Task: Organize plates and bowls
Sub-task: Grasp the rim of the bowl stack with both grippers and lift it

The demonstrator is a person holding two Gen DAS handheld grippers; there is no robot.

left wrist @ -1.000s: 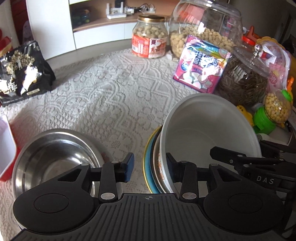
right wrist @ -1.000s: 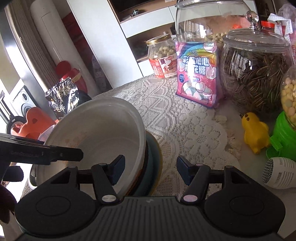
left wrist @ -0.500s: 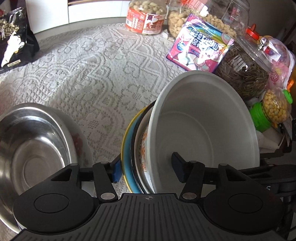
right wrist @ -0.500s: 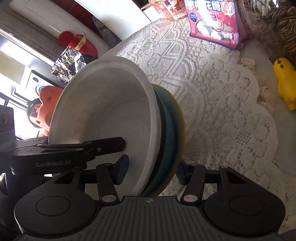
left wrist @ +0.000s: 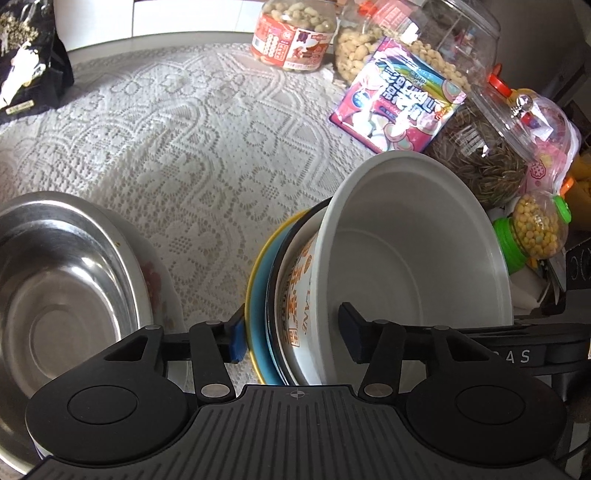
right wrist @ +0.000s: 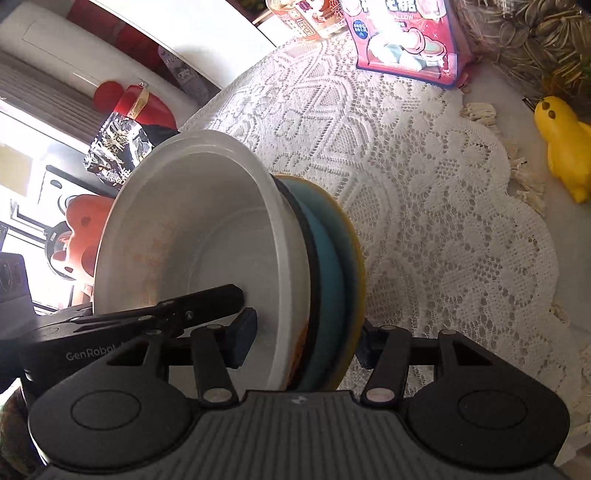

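White lace tablecloth is carrying a tilted stack: white bowl nested over a teal plate, lower edges hidden. Left gripper is closing around it; right gripper is clamping it. Steel bowl, cut off, is sitting left; snack jars are crowding behind.

This is a home dining or living room. A white lace tablecloth covers the table; at its far right stand snack jars of peanuts and sunflower seeds, a marshmallow bag, and a yellow duck toy.
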